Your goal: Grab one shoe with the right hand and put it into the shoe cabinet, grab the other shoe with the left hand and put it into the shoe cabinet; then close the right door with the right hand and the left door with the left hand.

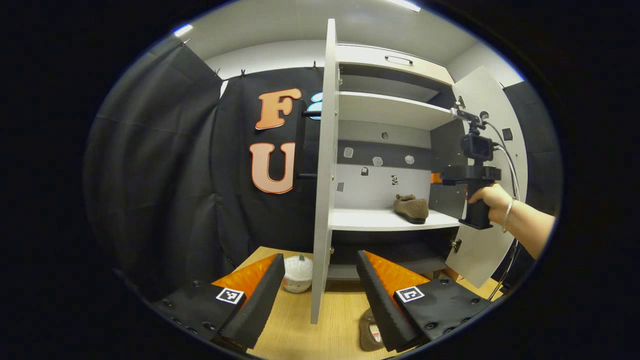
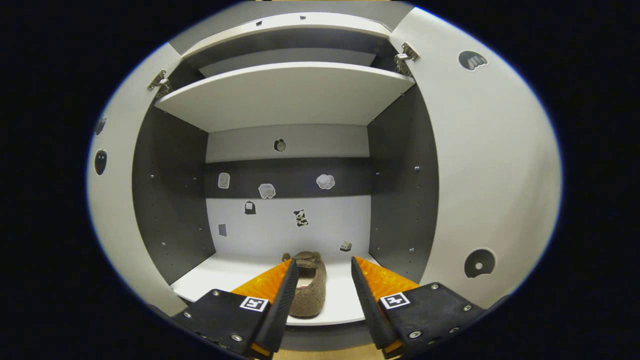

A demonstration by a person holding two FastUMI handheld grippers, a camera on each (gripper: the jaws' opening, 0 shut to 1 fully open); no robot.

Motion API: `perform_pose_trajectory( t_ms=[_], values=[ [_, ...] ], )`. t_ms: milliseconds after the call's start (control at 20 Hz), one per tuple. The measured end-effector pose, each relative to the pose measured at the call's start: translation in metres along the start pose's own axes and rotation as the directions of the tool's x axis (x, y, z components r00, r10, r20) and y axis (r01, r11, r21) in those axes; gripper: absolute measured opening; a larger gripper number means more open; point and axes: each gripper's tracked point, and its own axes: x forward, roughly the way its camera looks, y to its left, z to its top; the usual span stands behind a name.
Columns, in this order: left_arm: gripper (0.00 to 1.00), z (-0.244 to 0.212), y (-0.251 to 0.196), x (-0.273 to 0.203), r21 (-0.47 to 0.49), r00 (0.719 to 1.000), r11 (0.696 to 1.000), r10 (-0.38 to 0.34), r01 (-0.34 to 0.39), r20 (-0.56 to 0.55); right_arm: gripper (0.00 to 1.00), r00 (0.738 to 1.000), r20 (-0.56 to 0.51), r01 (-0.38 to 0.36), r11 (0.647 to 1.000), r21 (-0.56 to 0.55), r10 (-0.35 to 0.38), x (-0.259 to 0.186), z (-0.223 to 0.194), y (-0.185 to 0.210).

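The brown shoe (image 2: pixel 309 286) lies on the lower shelf (image 2: pixel 235 272) of the shoe cabinet (image 2: pixel 285 95), between the spread fingers of the right gripper (image 2: pixel 322 295), which grips nothing; no brand or writing on it is legible, and the small stickers (image 2: pixel 266 190) on the cabinet's back wall are too small to read. In the left gripper view the left gripper (image 1: pixel 320 285) is also released, with the edge of the open left door (image 1: pixel 324 170) standing between its fingers. The second shoe (image 1: pixel 371 332) on the wooden floor (image 1: pixel 305 325) is mostly hidden behind one finger, a white round object (image 1: pixel 298 272) sits by the door's foot, and a hand (image 1: pixel 492 200) holds the other gripper at the right door (image 1: pixel 492 150).
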Motion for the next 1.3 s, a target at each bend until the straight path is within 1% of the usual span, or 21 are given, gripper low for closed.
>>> perform_pose_trajectory(
  t_ms=[50,100,200,250,300,350,400,500,600,750,950,1100,1200,1300],
  values=[
    [0.95,-0.004,-0.003,0.000,0.005,1.000,1.000,-0.006,0.006,-0.004,0.78,1.000,-0.002,-0.011,1.000,-0.010,0.011,-0.016,-0.004,-0.002],
    [0.94,-0.008,-0.006,0.001,0.010,1.000,1.000,-0.010,0.011,-0.011,0.82,1.000,-0.006,-0.023,1.000,-0.017,0.023,-0.030,-0.008,-0.004],
    [0.95,-0.019,-0.013,0.001,0.015,0.999,1.000,-0.020,0.020,-0.031,0.89,1.000,-0.004,-0.029,0.999,-0.024,0.029,-0.056,-0.016,-0.010],
    [0.95,-0.025,-0.018,0.002,0.011,0.999,0.999,-0.033,0.033,-0.043,0.97,1.000,-0.005,-0.029,0.999,-0.022,0.029,-0.068,-0.022,-0.013],
    [0.94,-0.032,-0.025,0.003,0.006,0.997,0.999,-0.048,0.049,-0.057,0.92,0.999,-0.010,-0.035,0.999,-0.020,0.035,-0.080,-0.027,-0.015],
    [0.95,-0.040,-0.031,0.004,0.007,0.995,0.998,-0.064,0.064,-0.070,0.97,0.999,-0.013,-0.040,0.999,-0.017,0.040,-0.092,-0.033,-0.017],
    [0.95,-0.049,-0.038,0.006,0.011,0.994,0.997,-0.073,0.074,-0.084,0.92,0.999,-0.018,-0.041,0.999,-0.019,0.041,-0.104,-0.038,-0.020],
    [0.94,-0.073,-0.052,0.010,0.024,0.988,0.995,-0.095,0.099,-0.125,0.92,0.999,-0.016,-0.043,0.998,-0.041,0.043,-0.123,-0.045,-0.028],
    [0.95,-0.096,-0.072,0.014,0.031,0.977,0.990,-0.134,0.141,-0.165,0.92,0.999,-0.016,-0.030,0.998,-0.059,0.029,-0.137,-0.052,-0.039],
    [0.95,-0.140,-0.091,0.023,0.033,0.955,0.983,-0.165,0.178,-0.246,0.92,1.000,-0.027,-0.010,0.999,-0.040,0.009,-0.154,-0.060,-0.053],
    [0.95,-0.206,-0.105,0.027,0.014,0.908,0.977,-0.192,0.213,-0.373,0.92,0.999,-0.032,0.010,1.000,-0.024,-0.011,-0.171,-0.063,-0.071],
    [0.95,-0.254,-0.109,0.038,0.046,0.872,0.969,-0.195,0.241,-0.450,0.92,0.999,-0.034,0.027,0.999,-0.030,-0.028,-0.179,-0.065,-0.085],
    [0.95,-0.283,-0.108,0.041,0.063,0.840,0.965,-0.187,0.253,-0.510,0.92,0.998,-0.044,0.036,0.999,-0.028,-0.037,-0.183,-0.069,-0.093],
    [0.95,-0.306,-0.109,0.045,0.046,0.807,0.965,-0.189,0.258,-0.560,0.92,0.998,-0.053,0.043,0.999,-0.022,-0.044,-0.188,-0.072,-0.100]
  ],
)
